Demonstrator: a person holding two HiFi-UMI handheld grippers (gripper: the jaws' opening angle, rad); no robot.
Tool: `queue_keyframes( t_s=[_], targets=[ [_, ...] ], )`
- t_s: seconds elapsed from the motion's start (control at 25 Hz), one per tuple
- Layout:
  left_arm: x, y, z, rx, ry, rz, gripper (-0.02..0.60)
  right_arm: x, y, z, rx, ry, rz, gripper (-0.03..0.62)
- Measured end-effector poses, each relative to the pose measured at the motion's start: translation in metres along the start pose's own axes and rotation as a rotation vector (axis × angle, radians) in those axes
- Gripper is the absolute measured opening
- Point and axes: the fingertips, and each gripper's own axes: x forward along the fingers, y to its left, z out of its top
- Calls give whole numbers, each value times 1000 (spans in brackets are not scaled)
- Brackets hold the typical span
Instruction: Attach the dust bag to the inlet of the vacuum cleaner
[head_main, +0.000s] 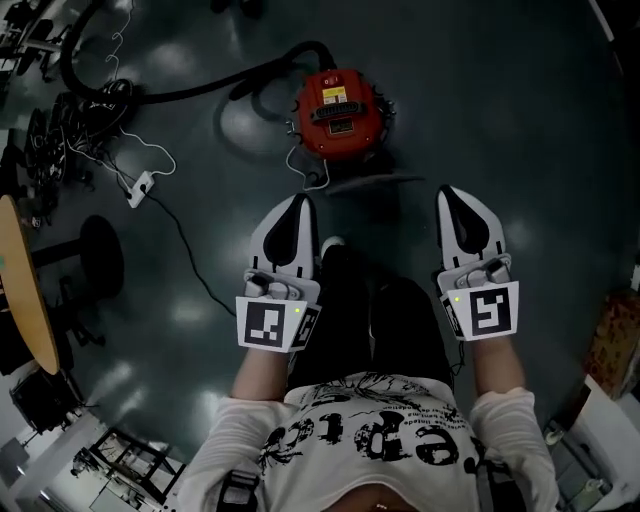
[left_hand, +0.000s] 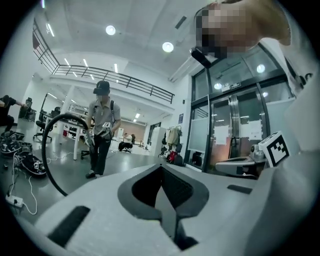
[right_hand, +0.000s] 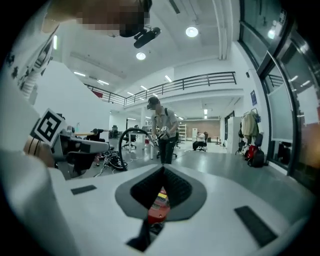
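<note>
Progress is judged nil: no dust bag is seen in any view, and the red vacuum stands on the floor ahead of the person, well apart from both grippers. The left gripper and right gripper are held raised, each with jaws pressed together on nothing, so finding, picking up and fitting the bag are all left to do. Open floor is noted right of the vacuum, while its hose, a cable and a round worktop crowd the left.
</note>
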Motion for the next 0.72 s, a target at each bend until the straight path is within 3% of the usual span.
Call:
queue_keyframes(
  t_s=[0.2,0.36,0.52,0.72],
  targets=[
    [-42,-47,127,28,5,26,3,-61,-5,128,15,4,-23,0],
    [-79,-78,199,55,0,49,3,-109,-3,192,19,6,-5,0],
    [-114,-101,236,50,-33,70,3,-149,14,220,-42,2,12,0],
    [-143,-135,242,44,-48,61,3,-184,28,226,20,-23,16,1]
  ],
)
